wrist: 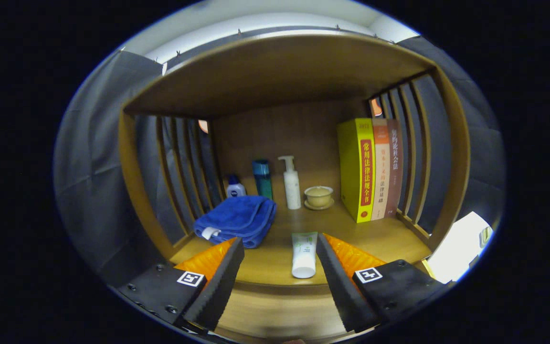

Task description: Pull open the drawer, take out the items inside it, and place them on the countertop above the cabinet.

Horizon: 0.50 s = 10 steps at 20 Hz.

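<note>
My gripper [280, 246] is open, its fingers spread wide over the front edge of the wooden countertop [265, 267]. A white tube with a green print [303, 254] lies on the countertop between the fingers, close beside the right finger, cap toward me. Nothing presses on it. A folded blue towel [237, 219] lies just ahead of the left finger. The front face of the cabinet [275, 315] shows below the countertop edge, between the fingers.
At the back of the shelf stand a small blue-capped bottle [235, 187], a teal bottle [262, 177], a white pump bottle [292, 182] and a lidded tea bowl on a saucer [319, 197]. Three upright books [373, 167] lean by the right slatted side. Wooden slats close both sides.
</note>
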Each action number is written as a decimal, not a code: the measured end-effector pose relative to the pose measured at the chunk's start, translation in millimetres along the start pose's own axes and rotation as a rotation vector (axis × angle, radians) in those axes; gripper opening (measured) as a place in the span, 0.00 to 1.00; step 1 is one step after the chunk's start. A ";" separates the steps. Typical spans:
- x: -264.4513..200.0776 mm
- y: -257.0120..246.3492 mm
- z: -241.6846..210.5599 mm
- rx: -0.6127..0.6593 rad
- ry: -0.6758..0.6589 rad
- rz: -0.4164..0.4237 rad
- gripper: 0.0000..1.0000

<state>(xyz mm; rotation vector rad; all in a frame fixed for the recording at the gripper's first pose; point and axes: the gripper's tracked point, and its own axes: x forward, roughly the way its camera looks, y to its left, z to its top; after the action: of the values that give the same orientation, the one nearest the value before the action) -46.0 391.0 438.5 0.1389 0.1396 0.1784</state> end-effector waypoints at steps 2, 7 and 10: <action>-29.2 -1.3 8.5 -0.008 -0.070 -0.016 0.99; -101.3 8.2 -8.0 -0.033 -0.166 -0.021 0.99; -136.1 7.3 -32.8 -0.079 -0.199 -0.039 0.99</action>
<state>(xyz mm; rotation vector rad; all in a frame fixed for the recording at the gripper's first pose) -184.7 377.0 424.4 0.0743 -0.0627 0.1303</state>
